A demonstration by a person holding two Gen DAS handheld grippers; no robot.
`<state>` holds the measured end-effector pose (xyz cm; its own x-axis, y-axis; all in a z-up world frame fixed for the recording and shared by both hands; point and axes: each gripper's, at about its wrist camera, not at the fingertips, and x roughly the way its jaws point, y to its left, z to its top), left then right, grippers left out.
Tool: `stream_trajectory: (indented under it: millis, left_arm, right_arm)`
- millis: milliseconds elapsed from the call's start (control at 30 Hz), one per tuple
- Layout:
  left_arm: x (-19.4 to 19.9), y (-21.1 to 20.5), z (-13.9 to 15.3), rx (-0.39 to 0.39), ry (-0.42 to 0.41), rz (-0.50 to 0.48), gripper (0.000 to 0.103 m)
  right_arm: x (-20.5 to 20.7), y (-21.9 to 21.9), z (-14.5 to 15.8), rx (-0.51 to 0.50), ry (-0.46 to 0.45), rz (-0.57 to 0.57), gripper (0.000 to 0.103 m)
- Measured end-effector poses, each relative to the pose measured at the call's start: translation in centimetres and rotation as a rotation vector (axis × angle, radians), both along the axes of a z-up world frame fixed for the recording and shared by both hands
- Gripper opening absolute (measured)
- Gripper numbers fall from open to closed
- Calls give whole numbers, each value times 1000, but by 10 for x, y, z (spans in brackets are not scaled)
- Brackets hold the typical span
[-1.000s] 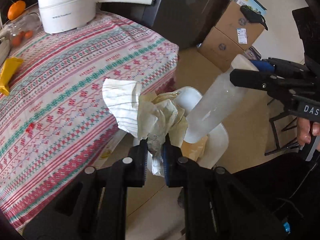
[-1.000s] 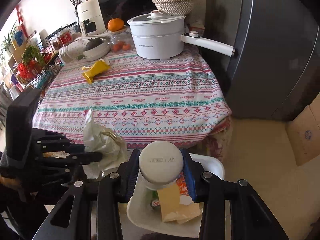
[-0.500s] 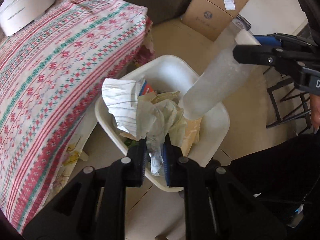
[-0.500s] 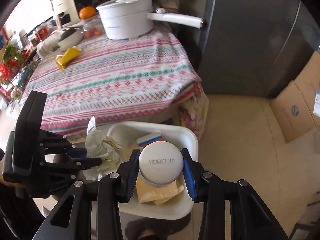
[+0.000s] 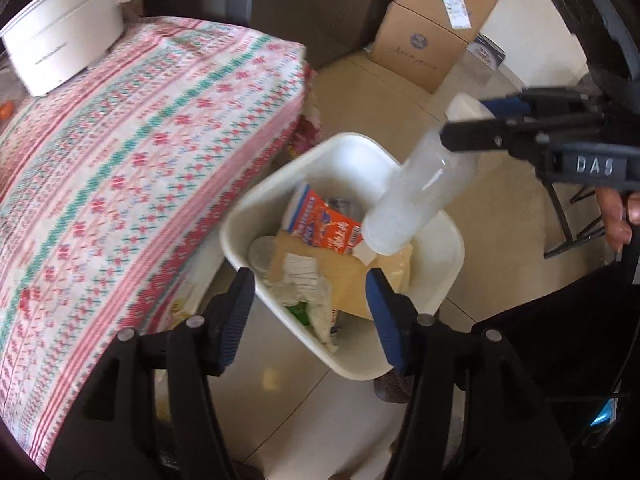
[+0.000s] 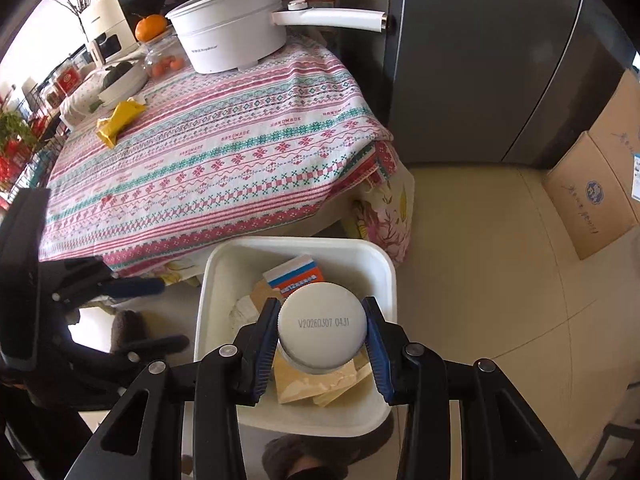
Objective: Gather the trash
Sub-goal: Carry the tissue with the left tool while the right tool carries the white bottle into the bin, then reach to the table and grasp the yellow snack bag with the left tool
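Observation:
A white bin (image 5: pixel 451 240) stands on the floor beside the table, with a red carton (image 5: pixel 326 222), brown paper and other trash inside. My left gripper (image 5: pixel 310 316) hovers over the bin's near side, its jaws opening and nothing between them. The crumpled white paper (image 5: pixel 306 286) lies in the bin just below. My right gripper (image 6: pixel 322 328) is shut on a frosted plastic bottle (image 5: pixel 416 200) just under its white cap (image 6: pixel 322 322). The bottle hangs tilted over the bin (image 6: pixel 296 242). In the right wrist view the left gripper (image 6: pixel 156 316) shows at the left.
The table with its striped patterned cloth (image 6: pixel 224 152) reaches the bin's edge. On it stand a white pot (image 6: pixel 232 36) with a long handle and a yellow wrapper (image 6: pixel 120 120). A dark fridge (image 6: pixel 480 60) and cardboard boxes (image 5: pixel 432 28) stand behind. A person's hand (image 5: pixel 618 216) holds the right gripper.
My left gripper has opened and the crumpled paper has dropped from it into the bin. Both grippers moved from the table's edge to over the bin. The bottle stays gripped.

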<state>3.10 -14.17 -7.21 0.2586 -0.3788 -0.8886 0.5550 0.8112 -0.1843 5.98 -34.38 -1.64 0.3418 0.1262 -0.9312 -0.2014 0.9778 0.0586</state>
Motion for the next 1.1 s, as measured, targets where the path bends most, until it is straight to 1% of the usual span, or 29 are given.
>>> stream_trajectory:
  millis: [200,267,300,333,433,533,700,967,1100]
  left_arm:
    - [13,48,17,-27,-34,120,67]
    - [16,61,19,-27,-43,148,71]
    - [16,68,21,-24,-48,160,71]
    - [18,72,21,-20,-53,166,73]
    - [21,88,22,-6,-64,194,76]
    - [21,103,21,7,-58,224,80]
    - [22,129,21,32,-50,275,81]
    - [30,176,35,-2,-68,410,90]
    - [35,199,38,-8,-78,474,92]
  right_arm:
    - [8,13,-9,-8,45,5,42]
    - [12,15,-12,-12,64,-17,49]
    - [13,17,-12,-15,67,-28,60]
    - [15,19,-10,-14,61,-37,67]
    - [18,28,-4,0,36,-30,71]
    - [23,38,-2,2,31,-28,74]
    - [35,58,-8,-12,48,-25,74]
    - [51,99,-6,-13,27,9,75]
    - [57,118,-5,-6,13,11,76]
